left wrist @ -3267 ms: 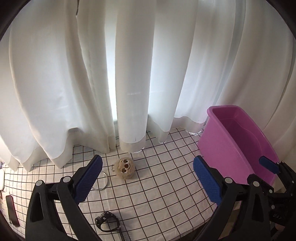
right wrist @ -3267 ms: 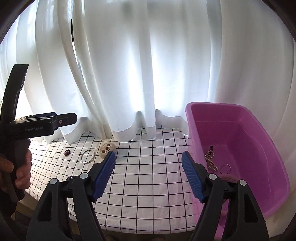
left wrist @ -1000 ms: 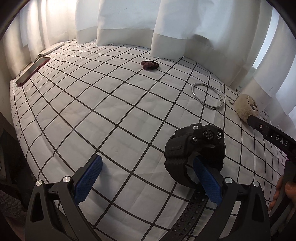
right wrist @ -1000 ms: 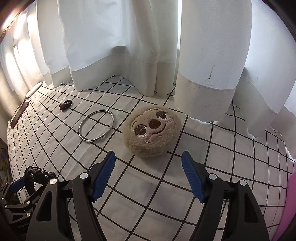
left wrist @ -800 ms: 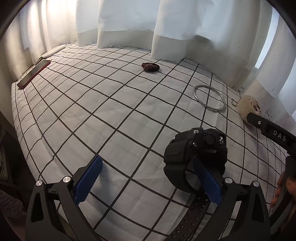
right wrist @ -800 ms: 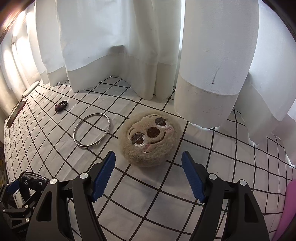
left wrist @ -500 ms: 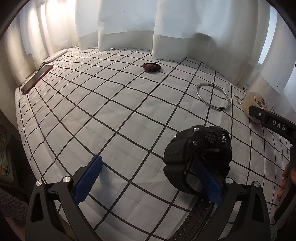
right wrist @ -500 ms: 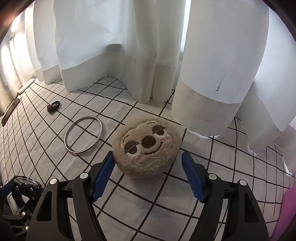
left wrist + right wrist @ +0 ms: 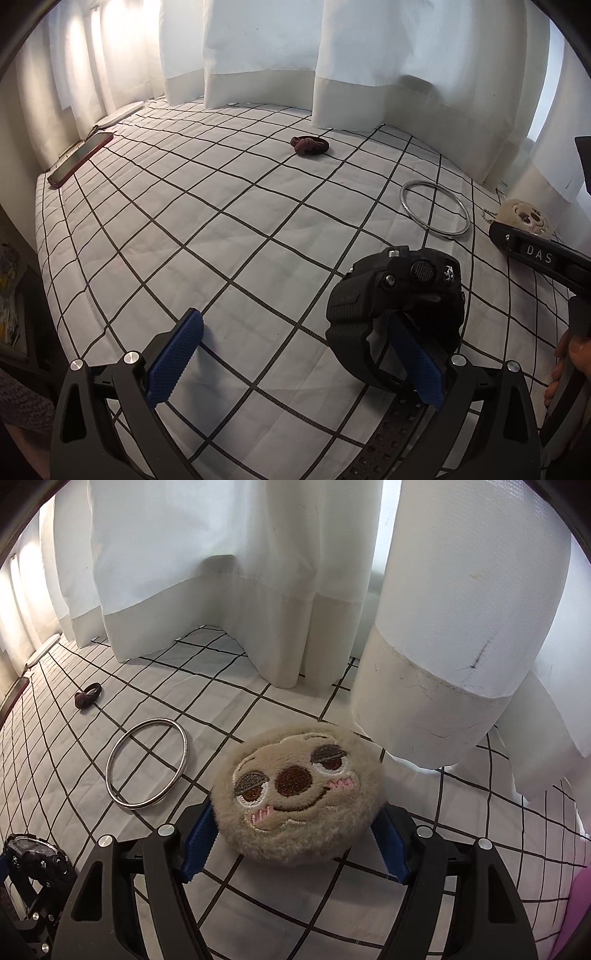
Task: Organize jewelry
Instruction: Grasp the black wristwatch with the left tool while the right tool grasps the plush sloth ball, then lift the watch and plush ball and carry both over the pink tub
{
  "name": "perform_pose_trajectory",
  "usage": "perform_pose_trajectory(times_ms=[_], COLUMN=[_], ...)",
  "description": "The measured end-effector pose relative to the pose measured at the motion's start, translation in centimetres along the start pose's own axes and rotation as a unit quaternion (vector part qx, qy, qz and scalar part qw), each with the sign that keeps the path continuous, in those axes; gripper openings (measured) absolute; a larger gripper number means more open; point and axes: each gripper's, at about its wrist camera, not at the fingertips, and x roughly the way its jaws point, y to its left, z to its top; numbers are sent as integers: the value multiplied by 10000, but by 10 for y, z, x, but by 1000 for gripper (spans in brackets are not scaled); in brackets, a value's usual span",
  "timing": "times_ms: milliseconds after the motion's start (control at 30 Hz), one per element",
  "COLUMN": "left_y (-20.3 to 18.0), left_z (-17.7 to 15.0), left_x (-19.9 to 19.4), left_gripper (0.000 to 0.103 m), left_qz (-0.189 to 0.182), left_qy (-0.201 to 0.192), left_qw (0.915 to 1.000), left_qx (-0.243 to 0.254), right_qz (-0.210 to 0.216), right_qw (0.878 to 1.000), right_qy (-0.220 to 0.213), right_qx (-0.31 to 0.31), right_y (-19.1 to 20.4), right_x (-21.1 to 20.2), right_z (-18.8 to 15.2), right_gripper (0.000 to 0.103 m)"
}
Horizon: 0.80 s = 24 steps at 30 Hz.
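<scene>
Tools first: the left tool [image 9: 295, 354] gapes wide, its right pad hidden partly behind the black watch [image 9: 399, 302], strap running out of frame below. Whether pad touches watch, hard to tell. Right tool [image 9: 295, 840] is spread around the plush face charm [image 9: 297, 795], blue pads mostly buried behind the fur, so contact can't be judged. Just left of the charm lies the silver bangle [image 9: 147, 762] on the checked surface [image 9: 221, 221]; farther off, the dark red hair tie [image 9: 309, 146]. A pink sliver shows at the right edge, too cropped to read.
</scene>
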Motion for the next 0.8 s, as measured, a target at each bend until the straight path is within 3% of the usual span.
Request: perform_pose_trajectory(times_ms=[133,233,400,467,800], left_y=[1,3,3,1,10], left_z=[-1,-2,-1,-1,3], left_x=[-1,-4,-10,-13,-21], left_gripper=[97,90,63,39,30], left_qz=[-12,-18,-232,-444,-772], left_qy=[-52,-92,-180,-194,-168], left_qw=[10000,9999,9996,9988,9969], left_qx=[-29,-67,-45,26,-22], right_qz=[23,45,65,81,160], right_qw=[10000,10000,9999,9997,9991], right_qy=[-19,-53,-152,-218,-357], right_qx=[-15,-12,-16,-11,139], right_y=[0,-3,-3,-3,-9], right_x=[0,-4,-10,-13,-25], right_z=[-1,-3,-7,-7,-14], right_gripper=[70,66,63,62,61])
